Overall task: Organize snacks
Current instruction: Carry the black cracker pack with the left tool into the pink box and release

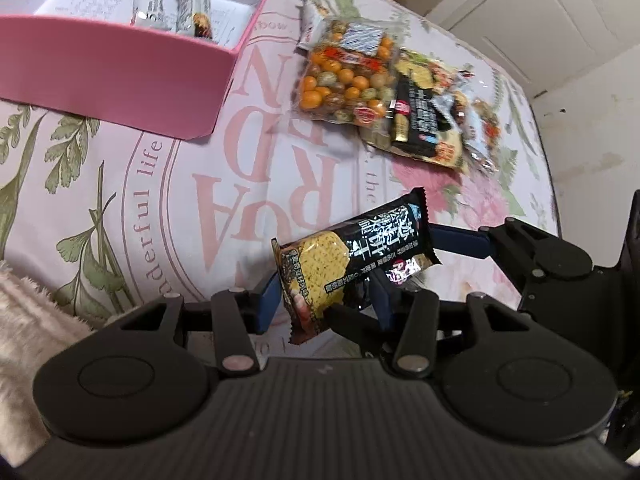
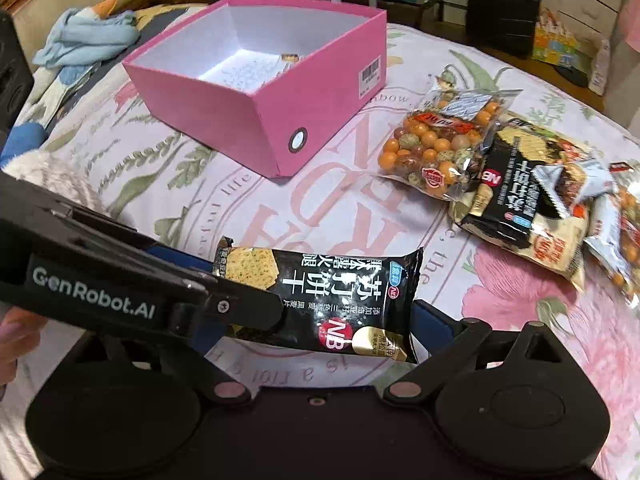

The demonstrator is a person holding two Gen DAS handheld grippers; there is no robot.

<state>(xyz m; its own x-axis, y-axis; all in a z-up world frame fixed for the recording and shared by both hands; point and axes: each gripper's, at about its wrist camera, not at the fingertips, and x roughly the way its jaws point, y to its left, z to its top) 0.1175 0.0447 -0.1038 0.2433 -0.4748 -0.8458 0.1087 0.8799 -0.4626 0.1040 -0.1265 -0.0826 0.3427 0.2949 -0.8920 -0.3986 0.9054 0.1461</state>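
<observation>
I hold one black cracker packet (image 1: 352,264) between both claws, lifted clear of the bed (image 1: 160,184) with its floral, lettered cover. My left claw (image 1: 324,304) points steeply downward and grasps the packet at the end printed with the cracker picture; its blue fingers (image 1: 266,300) sit on either side of the wrapper, narrowed onto it. My right claw (image 2: 316,320) also points steeply downward; from its own camera the packet (image 2: 320,300) lies crosswise in front of the fingers, and the black arm of the left claw crosses in from the left and covers the packet's picture end. In the left wrist view a blue finger (image 1: 456,240) of the right claw reaches the packet's opposite end, but I cannot tell from either view whether the right claw is clenched on the wrapper or merely beside it. At the left edge of the right wrist view, part of my hand (image 2: 16,332) shows behind the left claw's body. The pink box (image 2: 280,120) stands open on the bed, beyond the packet and to the left; two wrapped snack bars (image 1: 172,8) lie inside it. The remaining snacks form a pile (image 2: 520,184) to the right of the box: a clear bag of orange and green coated balls (image 2: 436,148), touching a larger black-and-yellow cracker bag (image 2: 516,208), with smaller wrappers overlapping on the far right.
</observation>
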